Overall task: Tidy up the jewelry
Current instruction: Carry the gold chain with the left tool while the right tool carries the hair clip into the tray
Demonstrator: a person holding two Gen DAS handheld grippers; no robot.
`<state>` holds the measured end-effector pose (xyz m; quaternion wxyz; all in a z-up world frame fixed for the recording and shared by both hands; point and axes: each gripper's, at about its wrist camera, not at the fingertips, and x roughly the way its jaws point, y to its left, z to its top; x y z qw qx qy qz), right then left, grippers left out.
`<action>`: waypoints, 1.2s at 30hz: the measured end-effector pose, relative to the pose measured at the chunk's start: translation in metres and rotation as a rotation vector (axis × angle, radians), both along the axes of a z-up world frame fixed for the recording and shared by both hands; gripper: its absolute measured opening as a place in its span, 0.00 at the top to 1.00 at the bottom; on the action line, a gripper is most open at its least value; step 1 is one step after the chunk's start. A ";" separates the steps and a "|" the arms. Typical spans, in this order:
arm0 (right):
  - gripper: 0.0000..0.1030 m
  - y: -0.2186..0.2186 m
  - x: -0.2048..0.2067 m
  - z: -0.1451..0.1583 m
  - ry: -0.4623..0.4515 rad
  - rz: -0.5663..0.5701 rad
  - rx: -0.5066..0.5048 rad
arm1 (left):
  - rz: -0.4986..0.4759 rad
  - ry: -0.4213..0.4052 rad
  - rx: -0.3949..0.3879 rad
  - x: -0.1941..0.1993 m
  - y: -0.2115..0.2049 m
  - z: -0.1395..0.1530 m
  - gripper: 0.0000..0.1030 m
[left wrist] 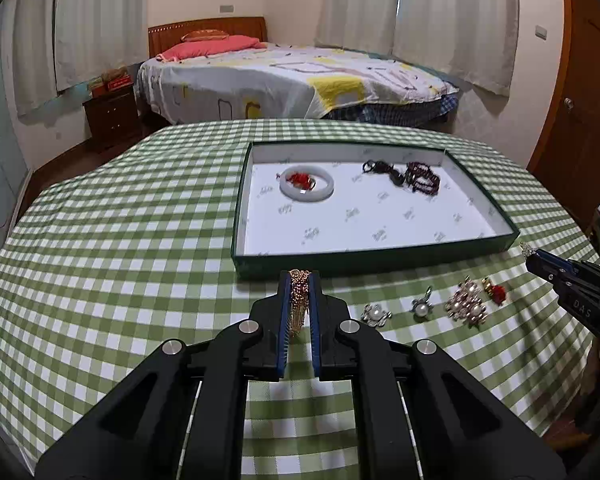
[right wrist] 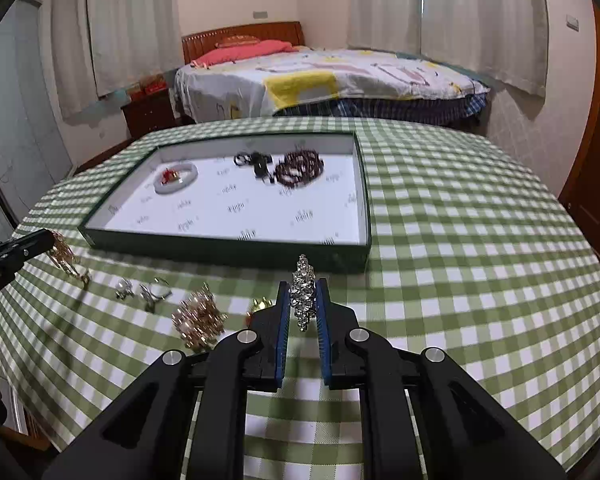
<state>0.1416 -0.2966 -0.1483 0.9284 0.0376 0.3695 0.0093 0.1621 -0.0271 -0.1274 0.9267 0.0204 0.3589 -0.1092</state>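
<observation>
Two handheld grippers work over a table draped in a green checked cloth, each just short of the near wall of a shallow green tray. The left gripper is clamped on a gold chain; the right gripper is clamped on a sparkling crystal piece. Inside the tray, toward its far wall, lie a white bangle and dark beaded bracelets. In front of the tray, pearl pieces and a red charm rest on the cloth.
</observation>
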 end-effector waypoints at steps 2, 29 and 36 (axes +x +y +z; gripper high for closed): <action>0.87 0.000 0.000 0.007 -0.018 0.001 0.000 | -0.007 -0.015 -0.008 0.000 -0.001 0.007 0.91; 0.87 0.003 0.079 0.060 -0.190 0.016 -0.029 | -0.046 -0.198 -0.038 0.085 -0.034 0.063 0.91; 0.87 -0.001 0.109 0.019 -0.104 0.011 -0.040 | -0.027 -0.118 -0.004 0.115 -0.037 0.017 0.91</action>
